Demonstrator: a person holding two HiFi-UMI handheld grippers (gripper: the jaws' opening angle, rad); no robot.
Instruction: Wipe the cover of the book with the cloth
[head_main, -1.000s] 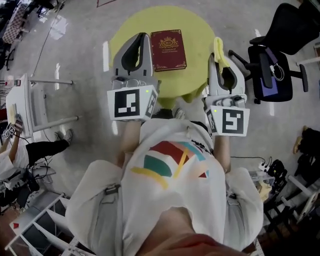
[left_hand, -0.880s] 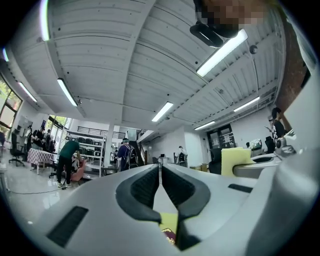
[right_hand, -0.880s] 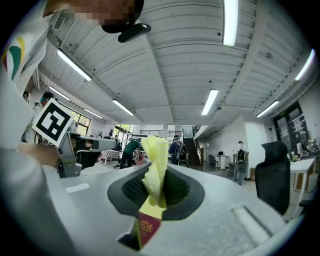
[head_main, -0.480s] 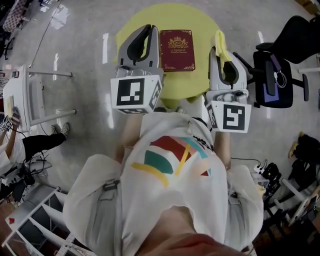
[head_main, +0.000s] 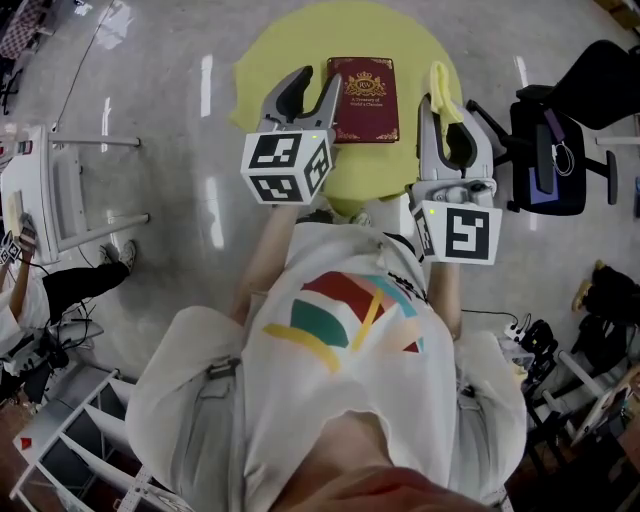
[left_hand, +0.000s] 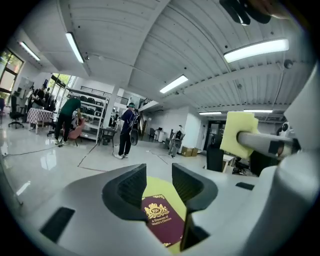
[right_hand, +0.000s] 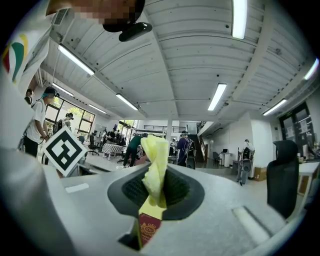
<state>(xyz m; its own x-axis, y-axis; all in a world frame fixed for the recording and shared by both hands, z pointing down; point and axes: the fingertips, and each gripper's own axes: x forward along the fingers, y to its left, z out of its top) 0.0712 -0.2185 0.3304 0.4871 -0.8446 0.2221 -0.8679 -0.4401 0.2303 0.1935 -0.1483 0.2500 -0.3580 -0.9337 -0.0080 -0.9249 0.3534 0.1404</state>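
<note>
Book (head_main: 365, 85) flat on yellow tabletop (head_main: 268, 55), cover up. Right hand-held gripper (head_main: 447, 115) pinches cloth (head_main: 437, 85) upright, ready for wiping. Left hand-held gripper (head_main: 312, 88) opening, nothing between jaws, book just beside it. Likely to steady book.

At top centre, the yellow table (head_main: 290, 40) lies bare above and left of the book (head_main: 364, 98); an office chair (head_main: 548, 140) stands close off its right edge.

A round yellow table (head_main: 268, 52) stands near a black office chair (head_main: 549, 142)
</note>
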